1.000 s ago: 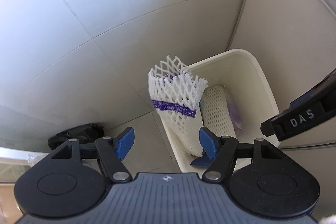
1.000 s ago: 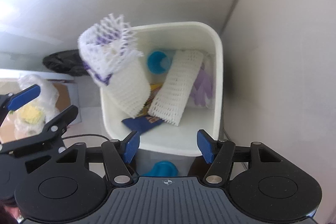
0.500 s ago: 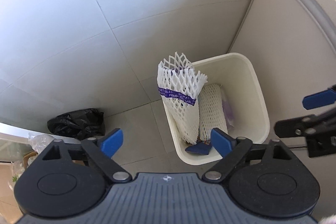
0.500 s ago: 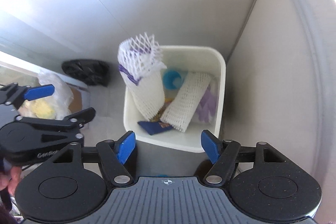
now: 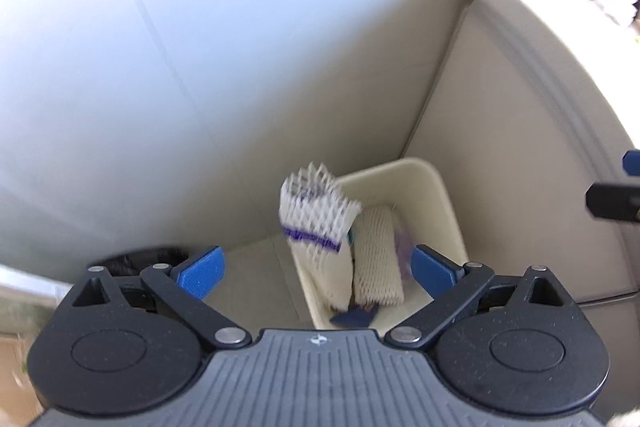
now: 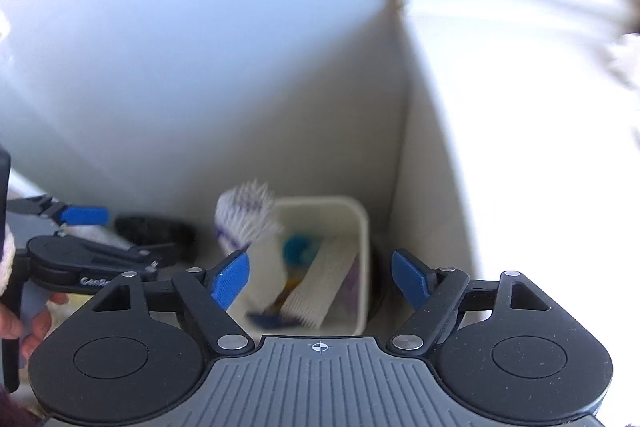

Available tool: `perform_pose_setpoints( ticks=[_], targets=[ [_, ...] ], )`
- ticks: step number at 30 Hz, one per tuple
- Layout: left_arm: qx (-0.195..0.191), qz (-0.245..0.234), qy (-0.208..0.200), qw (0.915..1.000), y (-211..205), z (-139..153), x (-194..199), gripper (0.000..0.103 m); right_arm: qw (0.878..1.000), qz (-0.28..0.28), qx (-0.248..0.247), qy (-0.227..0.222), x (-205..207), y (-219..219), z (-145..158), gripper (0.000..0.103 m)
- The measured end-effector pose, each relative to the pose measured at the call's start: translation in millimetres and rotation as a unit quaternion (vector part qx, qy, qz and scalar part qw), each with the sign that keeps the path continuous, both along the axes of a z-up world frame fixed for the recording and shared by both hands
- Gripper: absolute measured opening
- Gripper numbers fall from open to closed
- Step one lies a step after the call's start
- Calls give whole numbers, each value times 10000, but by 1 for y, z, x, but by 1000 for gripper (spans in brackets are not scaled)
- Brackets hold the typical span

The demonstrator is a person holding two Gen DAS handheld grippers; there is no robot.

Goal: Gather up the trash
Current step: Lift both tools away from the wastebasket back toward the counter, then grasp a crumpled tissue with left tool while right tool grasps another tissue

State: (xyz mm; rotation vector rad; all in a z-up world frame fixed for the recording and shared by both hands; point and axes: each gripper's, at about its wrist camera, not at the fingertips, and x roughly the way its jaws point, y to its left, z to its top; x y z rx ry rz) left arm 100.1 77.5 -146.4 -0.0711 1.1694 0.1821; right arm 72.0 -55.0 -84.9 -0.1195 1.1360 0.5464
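Left wrist view looks down past the left gripper point(image 5: 316, 267), whose blue fingers point(image 5: 200, 271) are spread wide with nothing between them. Beyond them, at about one o'clock from the gripper, a cream bin point(image 5: 444, 199) stands on the tiled floor point(image 5: 256, 287), tucked into the corner where a pale wall point(image 5: 200, 67) meets a beige panel point(image 5: 500, 167). A white foam net sleeve with a purple band point(image 5: 316, 223) leans against the bin's left wall, its frayed top sticking up above the rim. A second foam sleeve point(image 5: 378, 259) lies inside just to its right, with something pale purple pressed against the right wall and a dark blue scrap point(image 5: 354, 317) at the near end. At ten o'clock, on the floor well apart from the bin, sits a black bag point(image 5: 140, 259). At three o'clock the tip of the right gripper point(image 5: 616, 203) pokes into view. Right wrist view is blurred, but the right gripper point(image 6: 320, 277) is also splayed open and holds nothing; the bin point(image 6: 362, 227) shows between its fingers, with the banded sleeve point(image 6: 244, 223) at eleven o'clock, a blue round thing point(image 6: 298, 251) in the middle and the plain sleeve point(image 6: 324, 279) beside it. At nine o'clock the left gripper point(image 6: 80, 251) hangs open, held by a hand point(image 6: 24, 323) at the edge, with the black bag point(image 6: 154, 229) behind it.
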Motion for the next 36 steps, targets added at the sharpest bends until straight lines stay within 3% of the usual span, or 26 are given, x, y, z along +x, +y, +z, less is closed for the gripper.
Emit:
perform_pose_setpoints(
  ticks=[8, 17, 28, 36],
  targets=[
    [-233, -464, -533, 9972, -30, 26, 30, 102, 9909, -1076, -129, -796, 14, -76, 24, 86],
    [-524, -1196, -930, 9871, -97, 38, 85, 102, 9604, -2404, -479, -1328, 27, -183, 29, 88],
    [-677, -1907, -1230, 9716, -197, 49, 162, 102, 9360, -3073, -726, -1558, 64, -260, 19, 90],
    [-683, -2307, -1533, 9585, -246, 51, 197, 102, 9272, -3127, -771, -1913, 105, -292, 18, 94]
  ],
)
